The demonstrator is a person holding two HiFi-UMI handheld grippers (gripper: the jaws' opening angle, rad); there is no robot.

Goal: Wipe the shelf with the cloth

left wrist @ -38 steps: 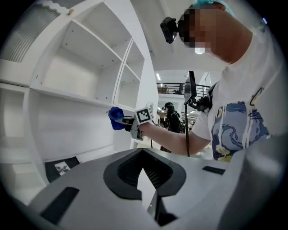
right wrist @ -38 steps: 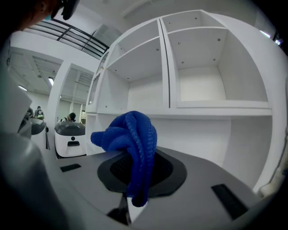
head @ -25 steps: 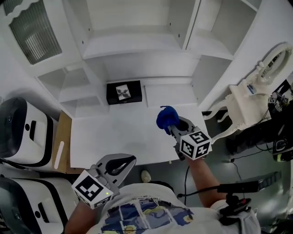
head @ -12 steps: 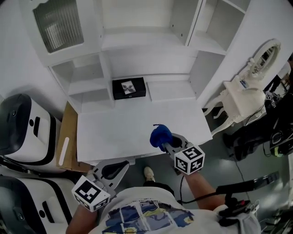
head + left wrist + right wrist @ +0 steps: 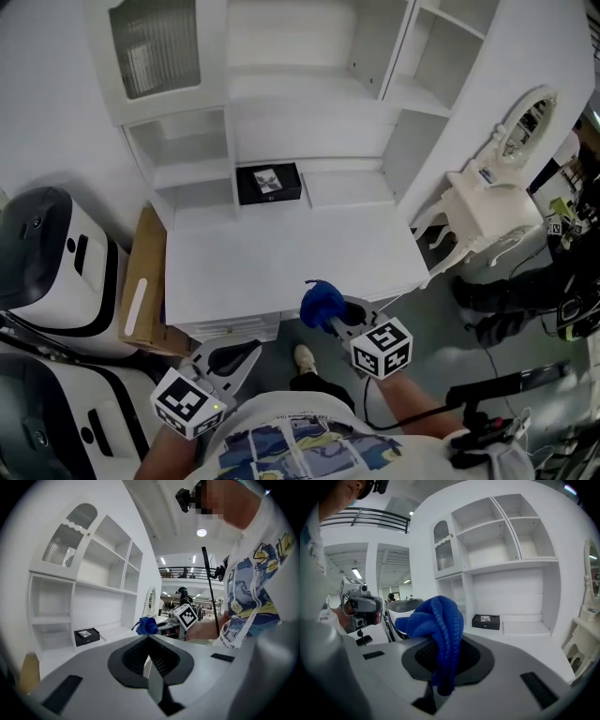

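- The right gripper (image 5: 337,322) is clamped on the blue cloth (image 5: 321,302). In the right gripper view the cloth bunches into a knot above the closed jaws, with a tail pinched down between them.
- The left gripper (image 5: 238,355) has its jaws together with nothing between them. It hangs low at 7 o'clock in the head view, off the front edge of the white desk top (image 5: 281,258).
- The cloth sits at the 6 o'clock edge of the desk top, and I cannot tell whether it touches that edge.
- The shelf unit lies at 12 o'clock from the cloth, across the whole desk top. Its lowest shelf (image 5: 347,187) runs lengthwise from 9 to 3 o'clock.
- A black box (image 5: 268,183) sits on that level toward 11 o'clock, and the bare stretch lies just beside it at 12 to 1 o'clock.
- The right gripper is the nearer one and holds the cloth, so the reach likely goes straight ahead toward 12 o'clock, followed by strokes along the 9-to-3 line.
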